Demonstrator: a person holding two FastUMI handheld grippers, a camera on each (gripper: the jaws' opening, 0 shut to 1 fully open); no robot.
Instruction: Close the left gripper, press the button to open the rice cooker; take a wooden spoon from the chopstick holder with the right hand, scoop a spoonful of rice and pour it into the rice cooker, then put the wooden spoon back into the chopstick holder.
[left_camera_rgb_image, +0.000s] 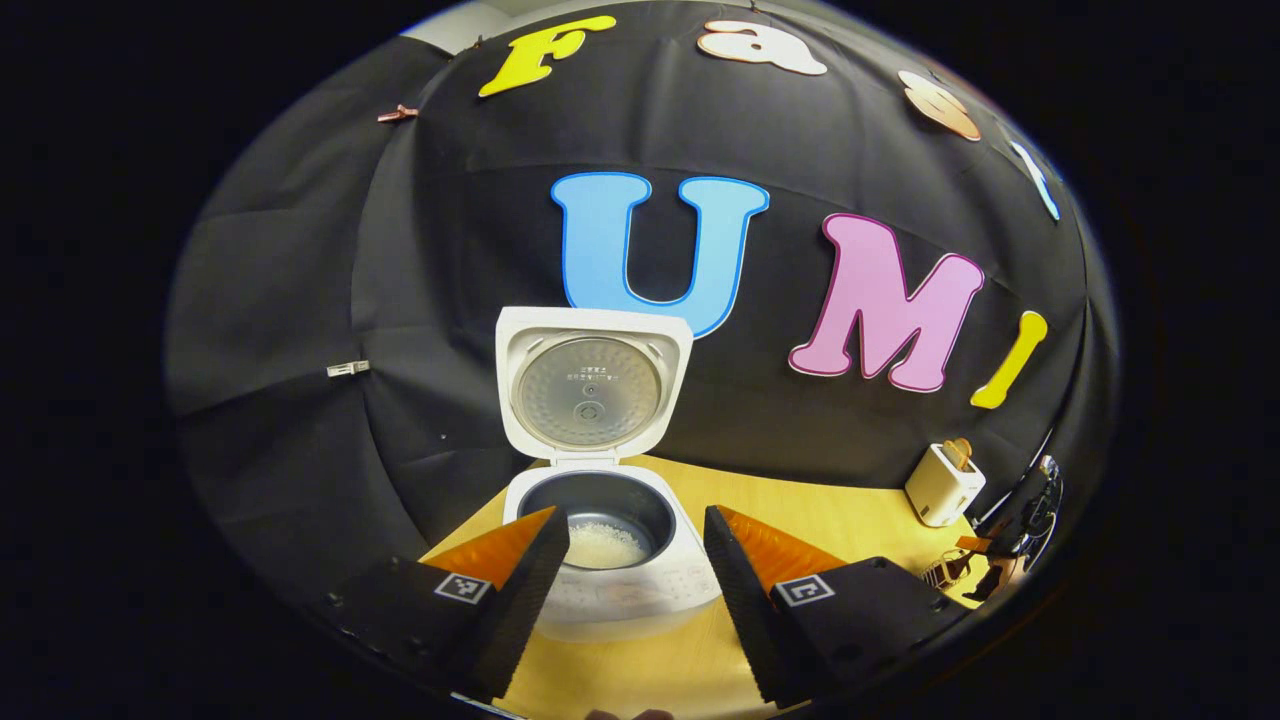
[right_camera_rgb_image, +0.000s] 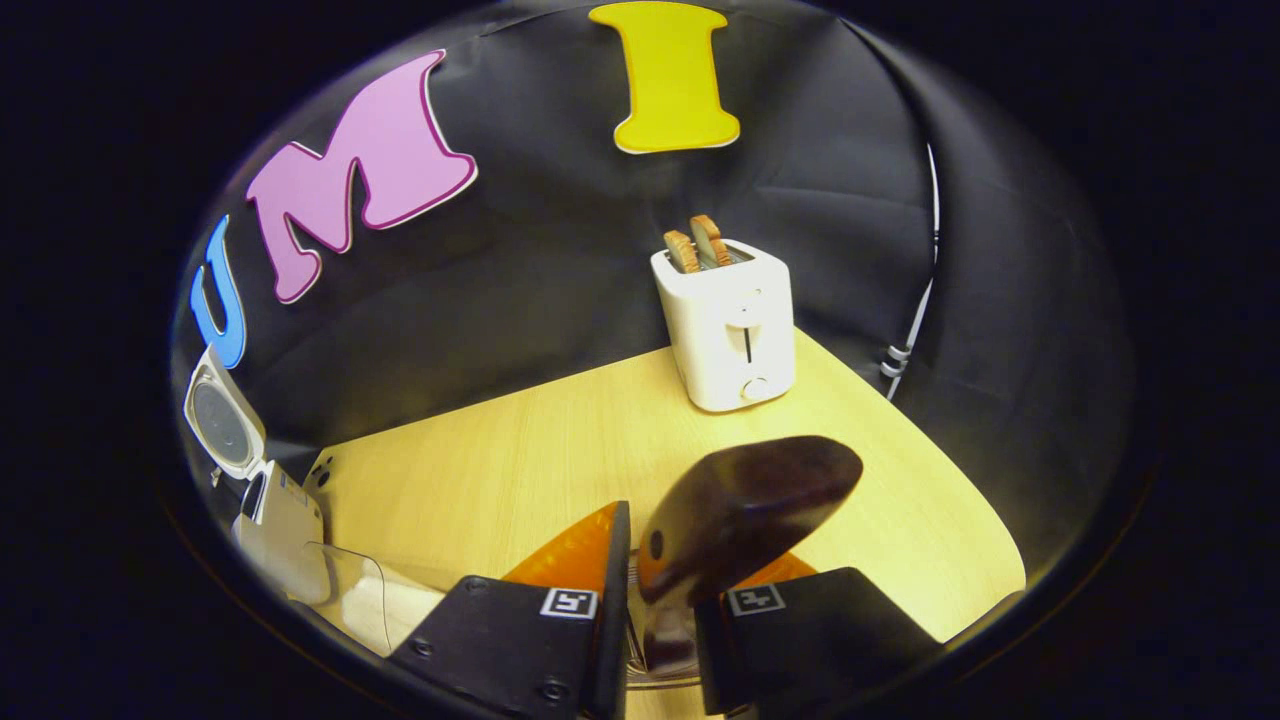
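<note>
The white rice cooker stands on the table with its lid raised upright. A little white rice lies in its dark inner pot. My left gripper is open just in front of it, one finger on each side of the pot, holding nothing. My right gripper is shut on the handle of a dark wooden spoon, whose bowl rises above the fingers and tilts right. The cooker also shows at the far left of the right gripper view. The right gripper appears far right in the left gripper view.
A white toaster with two slices of bread stands at the back of the wooden table. A clear container sits low left beside my right gripper. A white cable hangs on the wall to the right.
</note>
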